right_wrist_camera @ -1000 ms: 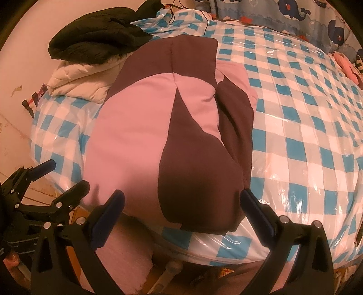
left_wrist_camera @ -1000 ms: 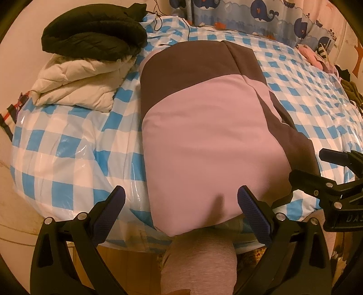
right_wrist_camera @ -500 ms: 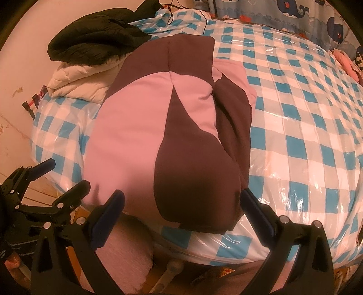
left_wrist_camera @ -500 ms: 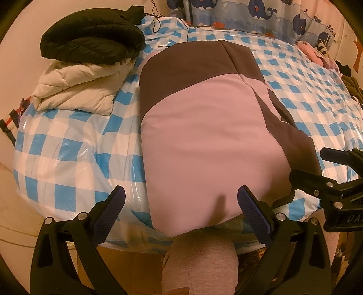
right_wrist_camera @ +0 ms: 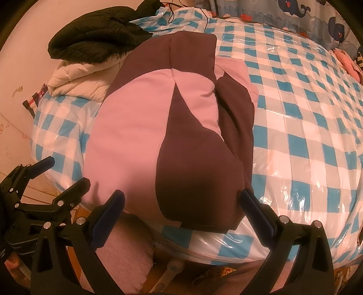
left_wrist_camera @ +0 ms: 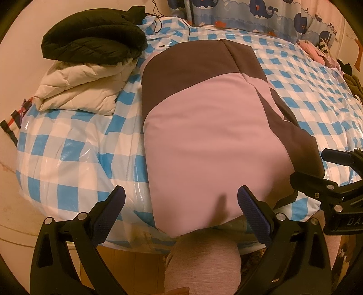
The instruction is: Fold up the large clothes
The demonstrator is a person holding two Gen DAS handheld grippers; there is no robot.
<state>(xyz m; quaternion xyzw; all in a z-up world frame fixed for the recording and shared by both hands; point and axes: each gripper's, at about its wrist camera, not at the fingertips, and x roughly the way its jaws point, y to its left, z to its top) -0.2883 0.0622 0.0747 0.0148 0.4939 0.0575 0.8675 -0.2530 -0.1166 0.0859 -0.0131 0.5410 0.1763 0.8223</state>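
Note:
A pink and dark brown garment (left_wrist_camera: 204, 136) lies folded lengthwise on the blue-and-white checked bed (left_wrist_camera: 68, 163), its near end at the bed's front edge. It also shows in the right wrist view (right_wrist_camera: 172, 140). My left gripper (left_wrist_camera: 181, 204) is open and empty, held just before the pink near hem. My right gripper (right_wrist_camera: 181, 204) is open and empty, held before the brown near hem; it also shows at the right of the left wrist view (left_wrist_camera: 317, 172). The left gripper shows at the left of the right wrist view (right_wrist_camera: 61, 174).
A folded white padded coat (left_wrist_camera: 84, 93) with a black padded jacket (left_wrist_camera: 93, 40) on top sits at the bed's far left. Whale-print fabric (left_wrist_camera: 261, 11) runs along the far side. More clothes (left_wrist_camera: 317, 52) lie at the far right. A grey-clad leg (left_wrist_camera: 202, 263) is below the bed edge.
Both grippers have crept slightly closer to the garment's near hem. The garment has not moved and both grippers stay open.

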